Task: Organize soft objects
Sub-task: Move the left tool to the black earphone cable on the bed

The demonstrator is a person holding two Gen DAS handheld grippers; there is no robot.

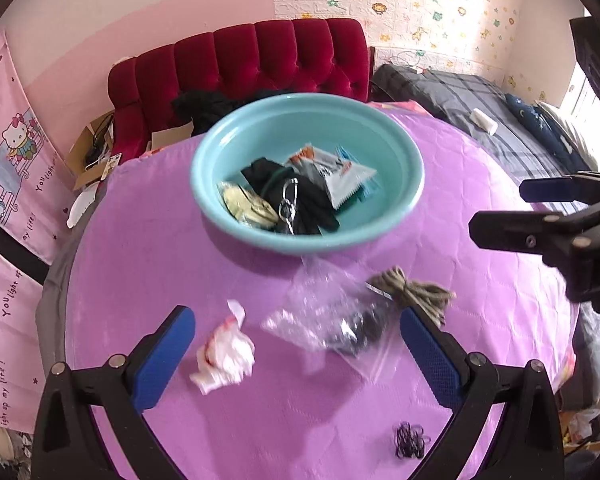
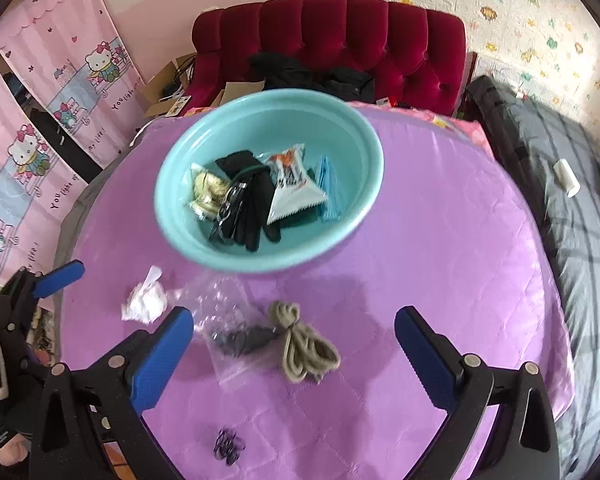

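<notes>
Both the left gripper (image 1: 296,356) and right gripper (image 2: 294,356) gape wide, empty. Straddle the tan coiled cord bundle (image 2: 306,346) (near the round turquoise plastic basin (image 2: 364,148)), then pinch its tied waist.

Left gripper (image 1: 298,344) spread wide, lower centre of its view, holding nothing. Right gripper (image 2: 294,344) likewise wide, empty, lower centre of its view.

One bowl (image 1: 220,216), two grippers (image 1: 296,344) (image 2: 294,344)
</notes>
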